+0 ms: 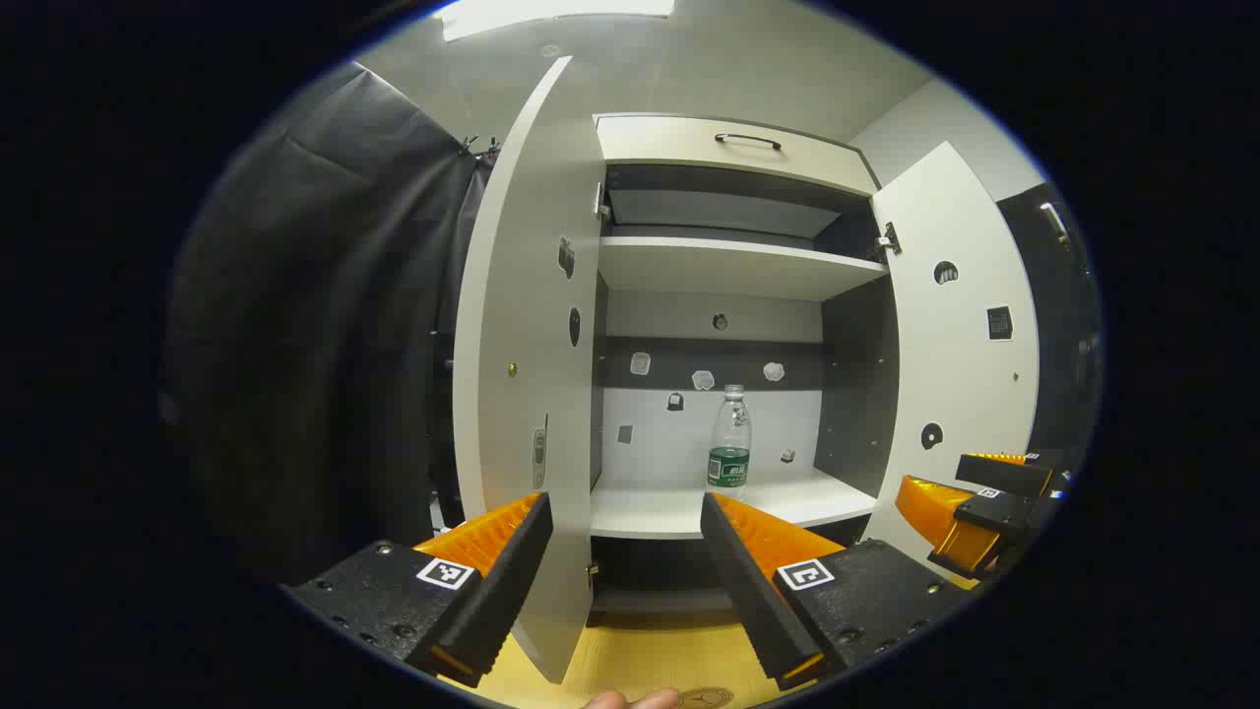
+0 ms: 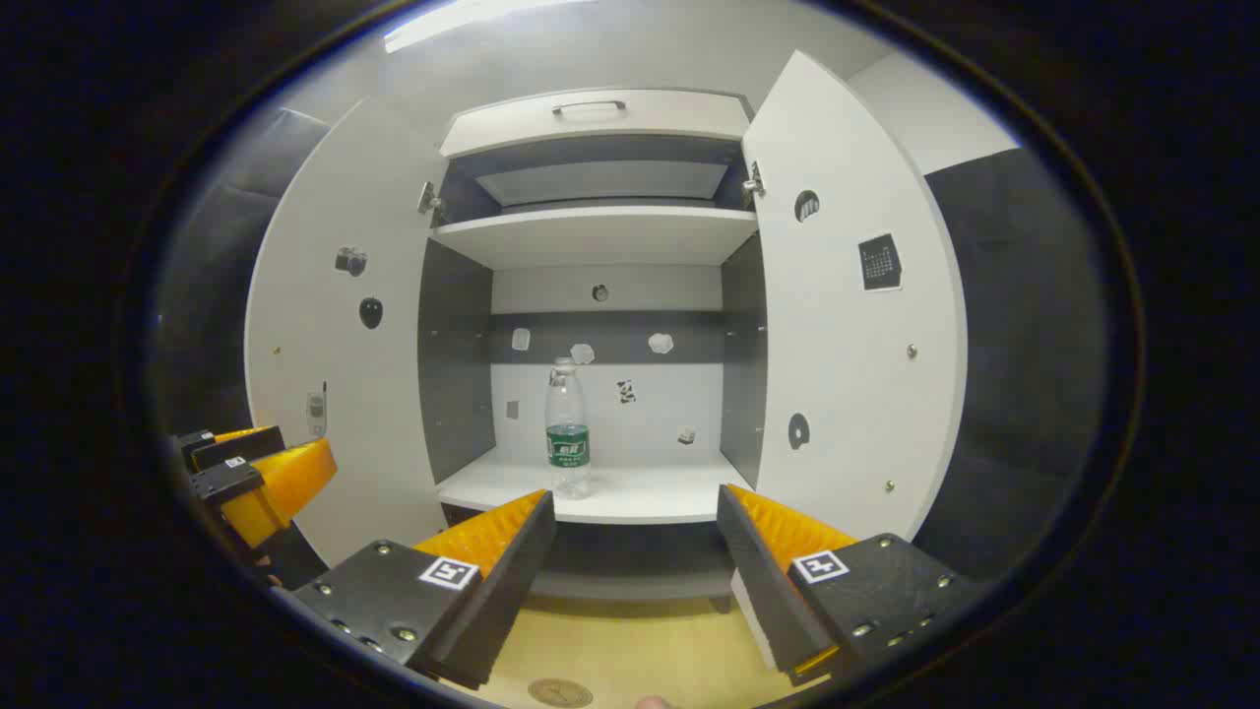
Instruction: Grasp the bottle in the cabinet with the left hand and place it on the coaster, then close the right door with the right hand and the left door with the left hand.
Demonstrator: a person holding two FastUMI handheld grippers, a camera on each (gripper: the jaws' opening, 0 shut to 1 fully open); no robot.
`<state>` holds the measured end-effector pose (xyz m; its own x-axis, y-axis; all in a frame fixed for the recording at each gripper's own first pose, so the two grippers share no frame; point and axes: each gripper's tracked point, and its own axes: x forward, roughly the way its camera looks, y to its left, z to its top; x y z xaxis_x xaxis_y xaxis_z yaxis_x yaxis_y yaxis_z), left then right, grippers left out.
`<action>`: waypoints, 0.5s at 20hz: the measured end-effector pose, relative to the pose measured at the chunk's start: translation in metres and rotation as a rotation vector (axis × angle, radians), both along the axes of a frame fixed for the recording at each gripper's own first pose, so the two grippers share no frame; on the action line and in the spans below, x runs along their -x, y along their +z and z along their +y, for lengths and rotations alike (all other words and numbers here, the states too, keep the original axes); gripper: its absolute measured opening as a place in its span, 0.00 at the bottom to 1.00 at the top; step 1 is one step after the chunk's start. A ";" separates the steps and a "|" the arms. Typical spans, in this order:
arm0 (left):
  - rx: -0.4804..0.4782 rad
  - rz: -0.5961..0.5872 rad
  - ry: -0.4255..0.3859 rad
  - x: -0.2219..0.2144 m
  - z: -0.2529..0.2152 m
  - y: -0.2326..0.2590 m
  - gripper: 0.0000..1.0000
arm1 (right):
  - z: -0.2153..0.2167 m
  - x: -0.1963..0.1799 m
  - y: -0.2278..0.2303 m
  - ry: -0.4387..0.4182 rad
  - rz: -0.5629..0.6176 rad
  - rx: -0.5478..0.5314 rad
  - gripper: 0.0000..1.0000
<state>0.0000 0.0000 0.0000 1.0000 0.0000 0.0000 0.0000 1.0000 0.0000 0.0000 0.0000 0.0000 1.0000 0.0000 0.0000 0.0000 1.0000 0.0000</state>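
The bottle [image 1: 729, 437] stands upright on the lower shelf [image 1: 679, 507] of the cabinet [image 2: 600, 113] — both doors swung open. The left gripper [image 1: 624, 551] and right gripper [image 2: 635, 547] hang in front with fingers spread wide, empty. The coaster [image 2: 559, 692] lies on the wooden table [image 2: 640, 650] below.

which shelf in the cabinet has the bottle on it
The lower shelf: the bottle stands upright on it, left of centre in the right gripper view. The upper shelf is bare.
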 end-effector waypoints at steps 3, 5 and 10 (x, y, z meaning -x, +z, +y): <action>-0.005 0.011 0.001 -0.001 -0.001 -0.004 0.96 | 0.002 -0.001 -0.002 0.006 -0.001 0.007 1.00; -0.003 0.020 0.002 -0.002 -0.003 -0.008 0.96 | 0.003 -0.001 -0.003 0.011 0.002 0.011 1.00; -0.013 0.021 0.001 -0.006 -0.008 -0.009 0.96 | -0.001 -0.004 -0.002 0.015 0.002 -0.005 1.00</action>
